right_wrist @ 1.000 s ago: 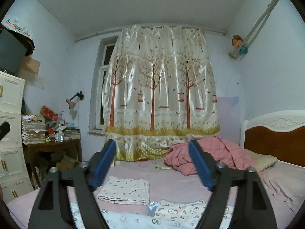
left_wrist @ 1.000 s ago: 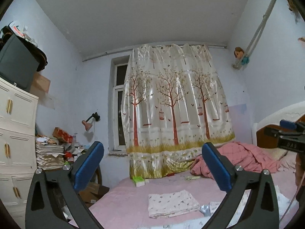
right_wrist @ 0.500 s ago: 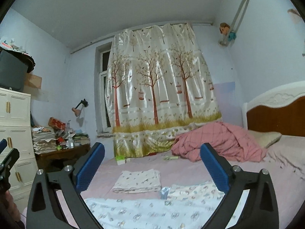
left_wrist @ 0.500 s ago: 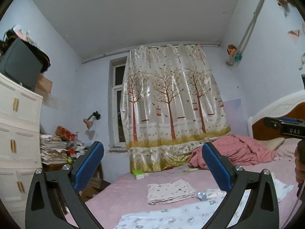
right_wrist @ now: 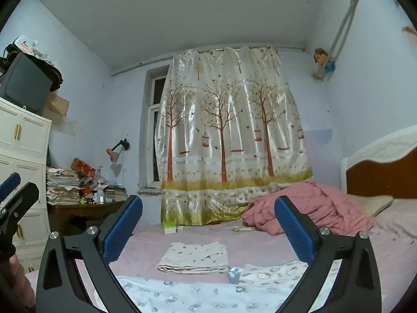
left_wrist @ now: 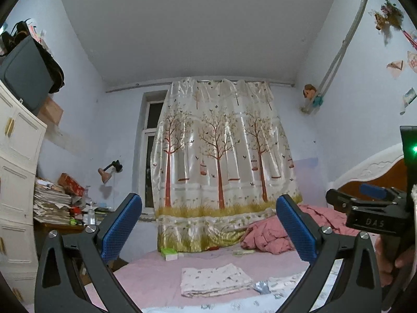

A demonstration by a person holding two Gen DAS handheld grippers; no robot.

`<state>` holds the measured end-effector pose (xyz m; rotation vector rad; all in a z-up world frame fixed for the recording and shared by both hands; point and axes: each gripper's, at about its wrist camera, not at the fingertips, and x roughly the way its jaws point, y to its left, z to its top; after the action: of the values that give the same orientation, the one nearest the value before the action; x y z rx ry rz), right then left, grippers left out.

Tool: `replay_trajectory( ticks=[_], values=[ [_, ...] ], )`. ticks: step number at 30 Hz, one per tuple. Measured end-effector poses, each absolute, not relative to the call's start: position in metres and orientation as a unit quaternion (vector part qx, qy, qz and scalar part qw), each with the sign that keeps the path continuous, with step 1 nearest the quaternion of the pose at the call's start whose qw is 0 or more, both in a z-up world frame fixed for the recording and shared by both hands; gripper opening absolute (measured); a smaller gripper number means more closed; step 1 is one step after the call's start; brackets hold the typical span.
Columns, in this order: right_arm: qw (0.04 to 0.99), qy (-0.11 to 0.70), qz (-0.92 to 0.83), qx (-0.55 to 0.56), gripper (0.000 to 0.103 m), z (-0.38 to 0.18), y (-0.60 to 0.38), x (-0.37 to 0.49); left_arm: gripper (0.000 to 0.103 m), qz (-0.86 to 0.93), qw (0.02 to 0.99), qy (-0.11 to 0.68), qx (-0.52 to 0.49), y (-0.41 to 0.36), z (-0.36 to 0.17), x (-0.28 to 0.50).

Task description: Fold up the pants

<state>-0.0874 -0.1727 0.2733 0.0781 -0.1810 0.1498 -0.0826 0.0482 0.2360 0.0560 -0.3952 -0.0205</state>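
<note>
Two hand-held grippers: the left (left_wrist: 208,230) and the right (right_wrist: 208,229). One bed (right_wrist: 260,240) carries one folded cloth (right_wrist: 194,258), one spread pants (right_wrist: 208,294) and one quilt (right_wrist: 312,206). One curtain (right_wrist: 229,130), one lamp (right_wrist: 114,152).

Two black hand-held grippers with blue pads

The left gripper (left_wrist: 209,230) and right gripper (right_wrist: 208,230) each have black angular plastic fingers, blue dimpled rubber pads (right_wrist: 122,230) and silver round screws (right_wrist: 91,230); one body carries white "DAS" lettering (left_wrist: 374,222).

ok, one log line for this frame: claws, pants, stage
left claw: open, empty | right claw: open, empty, just widened | pants: flat on bed, untouched | stage: approaching
</note>
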Motion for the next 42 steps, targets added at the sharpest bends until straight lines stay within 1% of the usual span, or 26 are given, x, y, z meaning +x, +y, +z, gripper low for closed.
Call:
replay_trajectory(
  ticks=[4,9,12,14,17,20,23,26,28,33,37,42],
  values=[
    [0.992,-0.098,0.064,0.044,0.102,0.251,-0.159,-0.022,0.102,-0.002,0.979,-0.201,0.038,0.054,0.209,-0.017],
    [0.992,-0.104,0.059,0.050,0.102,0.217,-0.140,0.070,0.102,-0.019,0.986,-0.166,0.020,0.077,0.170,0.073],
    [0.994,-0.080,0.055,0.055,0.102,0.182,-0.130,0.131,0.102,-0.008,0.992,-0.123,0.014,0.092,0.137,0.125],
    [0.996,-0.056,0.051,0.047,0.102,0.149,-0.123,0.167,0.102,-0.002,0.995,-0.102,0.012,0.099,0.116,0.145],
    [0.998,-0.031,0.047,0.033,0.102,0.115,-0.115,0.202,0.102,0.006,0.998,-0.065,0.013,0.106,0.085,0.170],
    [0.999,-0.003,0.041,0.027,0.102,0.083,-0.110,0.230,0.102,0.012,1.000,-0.026,0.013,0.109,0.070,0.197],
    [0.999,0.026,0.036,0.003,0.102,0.055,-0.106,0.250,0.102,0.017,1.000,0.003,0.003,0.111,0.051,0.212],
    [0.997,0.069,0.037,-0.003,0.102,0.030,-0.103,0.269,0.102,0.020,0.998,0.049,0.022,0.101,0.030,0.229],
    [0.996,0.087,0.034,-0.003,0.102,0.023,-0.102,0.277,0.102,0.023,0.997,0.065,0.021,0.100,0.025,0.235],
    [0.995,0.092,0.032,0.012,0.102,0.016,-0.108,0.278,0.102,0.028,0.997,0.069,-0.011,0.112,0.024,0.238],
    [0.994,0.103,0.029,-0.005,0.102,0.014,-0.101,0.283,0.102,0.026,0.997,0.067,-0.003,0.108,0.024,0.238],
    [0.995,0.096,0.028,-0.013,0.102,0.016,-0.099,0.279,0.102,0.025,0.998,0.058,0.019,0.100,0.026,0.236]
  ],
)
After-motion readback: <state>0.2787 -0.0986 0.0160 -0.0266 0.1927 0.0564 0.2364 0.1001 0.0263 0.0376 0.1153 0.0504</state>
